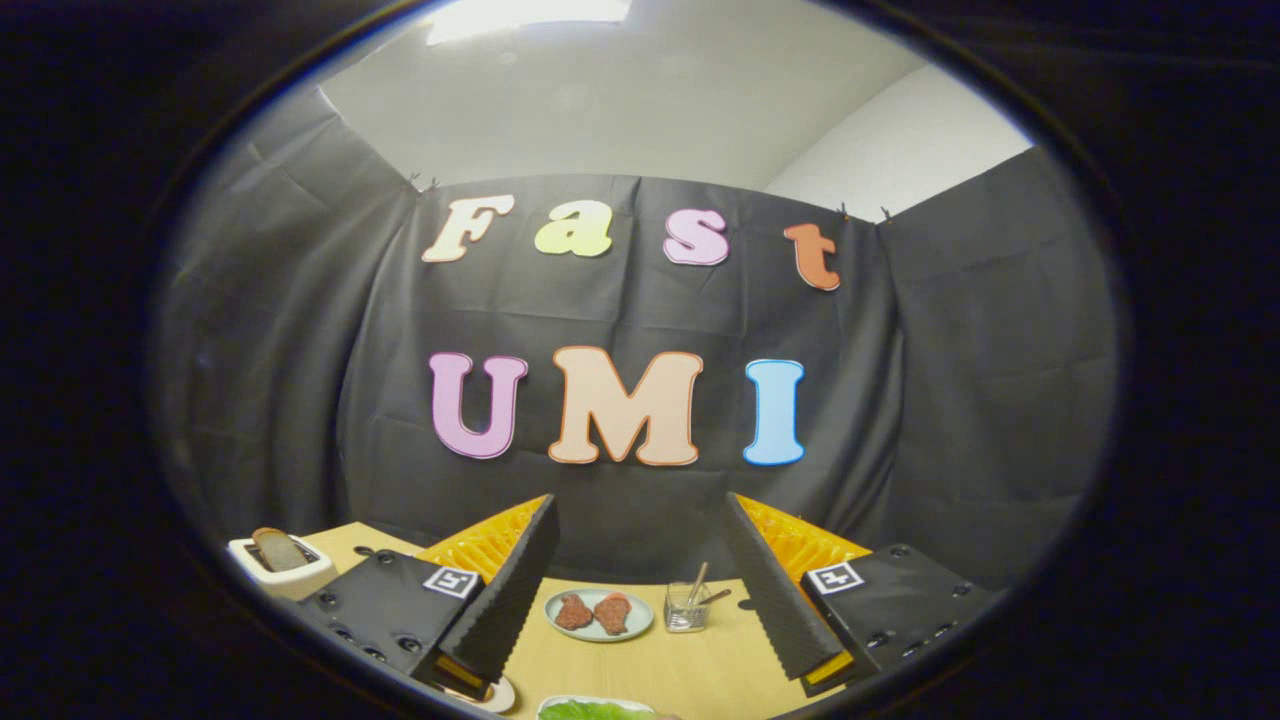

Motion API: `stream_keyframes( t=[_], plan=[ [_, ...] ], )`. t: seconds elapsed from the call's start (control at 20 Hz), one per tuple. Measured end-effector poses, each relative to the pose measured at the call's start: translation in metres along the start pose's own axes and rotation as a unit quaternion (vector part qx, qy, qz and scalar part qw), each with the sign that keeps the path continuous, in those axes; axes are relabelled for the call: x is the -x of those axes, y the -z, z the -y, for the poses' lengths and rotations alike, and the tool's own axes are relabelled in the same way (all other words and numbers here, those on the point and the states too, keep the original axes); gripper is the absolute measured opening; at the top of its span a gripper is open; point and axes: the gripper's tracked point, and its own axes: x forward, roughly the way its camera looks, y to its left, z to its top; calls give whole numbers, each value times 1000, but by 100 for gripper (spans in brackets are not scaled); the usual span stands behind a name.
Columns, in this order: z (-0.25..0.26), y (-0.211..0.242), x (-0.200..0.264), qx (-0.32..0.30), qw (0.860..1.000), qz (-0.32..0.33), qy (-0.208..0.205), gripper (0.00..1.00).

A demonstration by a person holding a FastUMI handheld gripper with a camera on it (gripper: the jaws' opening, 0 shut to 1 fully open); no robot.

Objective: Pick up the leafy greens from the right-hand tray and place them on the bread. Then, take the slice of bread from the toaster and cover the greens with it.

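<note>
My gripper [640, 525] is held above the wooden table [700, 670], open, with nothing between its fingers. Leafy greens [592, 711] lie on a white tray [560, 703] close below, between the finger bases. A white toaster [282, 568] stands to the left, beyond the left finger, with a brown bread slice [280, 549] sticking up out of its slot. Part of a white plate [497, 698] peeks out under the left finger; what lies on it is hidden.
A pale blue plate [599, 632] with two reddish meat pieces [594, 611] sits on the table ahead between the fingers. A clear glass cup [686, 607] holding sticks stands to its right. The black cloth wall closes off the back.
</note>
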Motion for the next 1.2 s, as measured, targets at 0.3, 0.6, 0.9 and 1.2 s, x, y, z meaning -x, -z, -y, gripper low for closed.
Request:
stream_keyframes(
  t=[0.3, 0.6, 0.9, 1.2],
  plan=[
    [-9, 10, -3, -2, 999, -5, -32, 100],
    [-27, 42, -11, 2, 993, -44, -112, 100],
    [-27, 86, -16, 28, 979, -100, -173, 100],
    [-42, 127, -15, 79, 950, -146, -264, 100]
  ],
)
